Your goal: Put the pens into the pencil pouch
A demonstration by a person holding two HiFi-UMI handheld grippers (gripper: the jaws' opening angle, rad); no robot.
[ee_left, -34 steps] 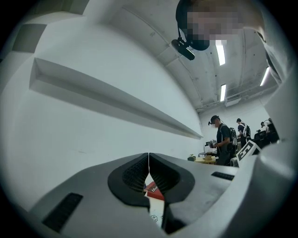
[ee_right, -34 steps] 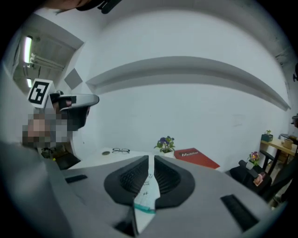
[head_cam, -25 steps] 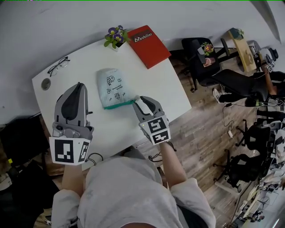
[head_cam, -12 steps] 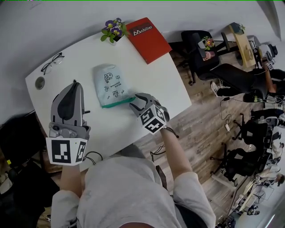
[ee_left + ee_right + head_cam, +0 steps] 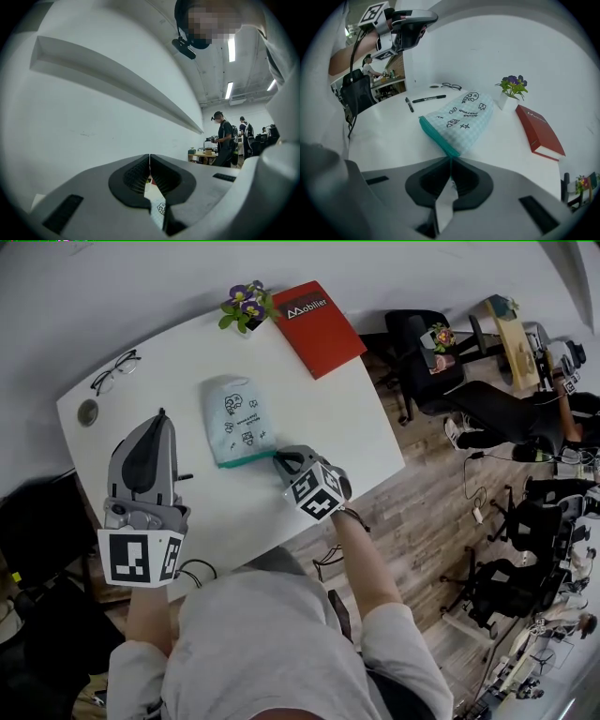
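Item, right gripper (image 5: 278, 457): angled down at the near right corner of the pencil pouch (image 5: 236, 418). Its jaws have just closed and are pressed together on the teal zipper end, which runs straight into the seam between them. Item, left gripper (image 5: 161, 414): held level above the table's (image 5: 356, 427) left side, jaws pressed together on nothing. Item, pencil pouch: pale blue, printed, flat in the middle of the table with its teal zipper edge facing the near edge. Whether it is zipped cannot be told for certain, though it looks closed. Item, two black pens (image 5: 429, 98): lying loose toward the left edge, apart from the pouch and not yet handled. Hazards, as judged: your hold is on a thin strip, so a sharp pull may slip it free. The pouch looks light and nothing braces it, so pulling the zipper may drag or lift the whole pouch instead of opening it. Bring your left gripper down with care, since the pens lie near it and a nudge could roll them toward the edge.
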